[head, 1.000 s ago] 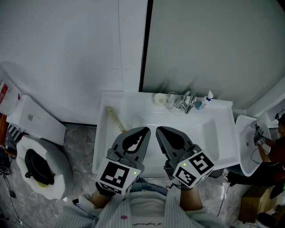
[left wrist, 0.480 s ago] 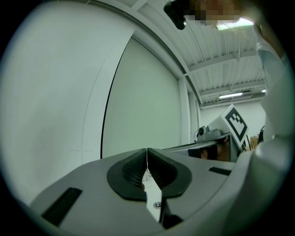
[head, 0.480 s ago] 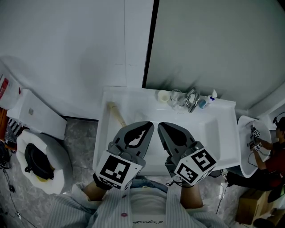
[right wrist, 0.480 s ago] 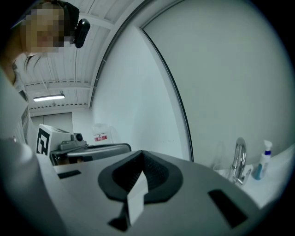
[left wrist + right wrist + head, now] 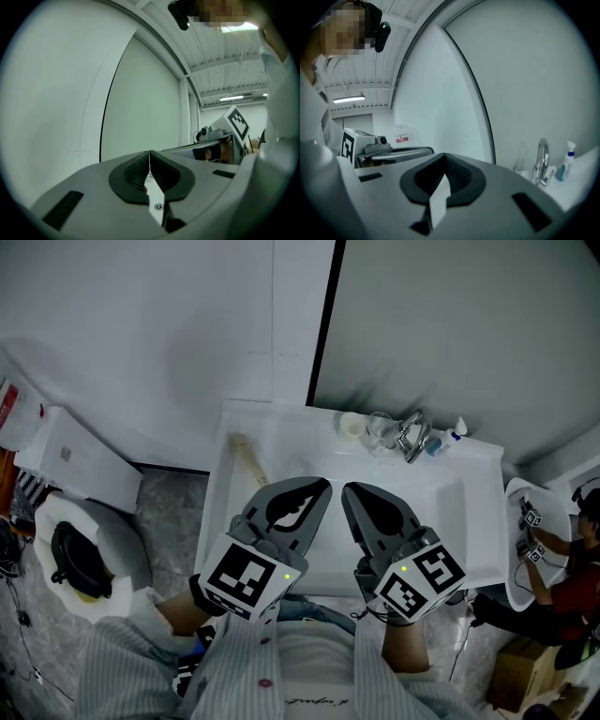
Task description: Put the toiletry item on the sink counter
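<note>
Glossy white sink counter (image 5: 221, 521) shifted up-frame, rightward.

Left tool (image 5: 322, 488) closed, right tool (image 5: 352, 491) closed, empty

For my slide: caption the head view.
Shut, empty left tool and right tool above the sink counter, beside a toilet.
</note>
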Demonstrator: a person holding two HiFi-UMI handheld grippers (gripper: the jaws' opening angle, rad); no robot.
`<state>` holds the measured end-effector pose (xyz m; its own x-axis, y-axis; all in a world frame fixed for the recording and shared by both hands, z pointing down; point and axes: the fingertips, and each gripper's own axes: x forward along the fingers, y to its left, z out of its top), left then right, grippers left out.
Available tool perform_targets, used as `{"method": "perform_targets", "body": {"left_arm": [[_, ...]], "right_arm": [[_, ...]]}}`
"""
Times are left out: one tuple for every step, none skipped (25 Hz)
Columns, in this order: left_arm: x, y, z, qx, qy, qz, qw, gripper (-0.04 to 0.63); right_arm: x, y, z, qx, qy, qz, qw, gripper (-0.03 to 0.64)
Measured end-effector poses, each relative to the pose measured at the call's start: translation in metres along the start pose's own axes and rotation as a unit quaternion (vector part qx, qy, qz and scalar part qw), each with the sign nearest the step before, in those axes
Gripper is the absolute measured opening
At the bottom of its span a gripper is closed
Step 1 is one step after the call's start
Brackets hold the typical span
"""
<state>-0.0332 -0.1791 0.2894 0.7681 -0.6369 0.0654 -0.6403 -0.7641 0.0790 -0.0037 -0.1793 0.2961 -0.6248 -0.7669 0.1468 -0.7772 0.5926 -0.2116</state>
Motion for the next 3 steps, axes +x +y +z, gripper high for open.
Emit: {"method": "perform_targets", "body": {"left_arm": [[0.0015,0.0009,-0.0005,0.003,0.002,-0.002,1.0,0.018],[0.0033,0.0015,-0.0012,0.006,0.003,-0.004,1.0,0.018],[0.0054,0.0021,-0.0019,0.009,0.005,-0.007,0.9999,0.018]], "right_arm": [[-0.0002,-0.002,0.0007,-0.001,-0.002,-0.002,1.0,0.009],[-0.0006,-0.0043,0.0017,-0.002,-0.003,-0.005,1.0,0.009],[-0.0012,-0.0068,0.0027,-0.004,-0.005,-0.008,1.0,0.009]]}}
